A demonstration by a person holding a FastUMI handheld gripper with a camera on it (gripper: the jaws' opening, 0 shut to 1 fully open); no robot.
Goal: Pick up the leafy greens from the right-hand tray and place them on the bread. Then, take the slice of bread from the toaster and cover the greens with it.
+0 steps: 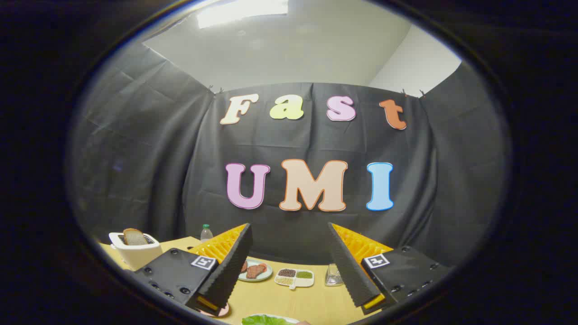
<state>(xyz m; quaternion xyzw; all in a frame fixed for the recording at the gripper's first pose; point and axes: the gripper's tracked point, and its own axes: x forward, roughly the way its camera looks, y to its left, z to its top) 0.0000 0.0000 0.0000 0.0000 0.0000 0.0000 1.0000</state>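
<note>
My gripper (289, 253) is held high above the table with its two fingers wide apart and nothing between them. Leafy greens (264, 320) lie on a white plate below and between the fingers, close to me. A white toaster (135, 253) stands beyond the left finger (226, 266), with a slice of bread (134, 237) sticking up out of its slot. A pinkish plate rim (216, 311) peeks out under the left finger; what it holds is hidden.
On the yellow table (311, 302) beyond the fingers sit a plate with meat slices (255, 271), a divided white dish of grains (294, 277), a clear glass (333, 275) by the right finger and a small bottle (206, 232) at the back.
</note>
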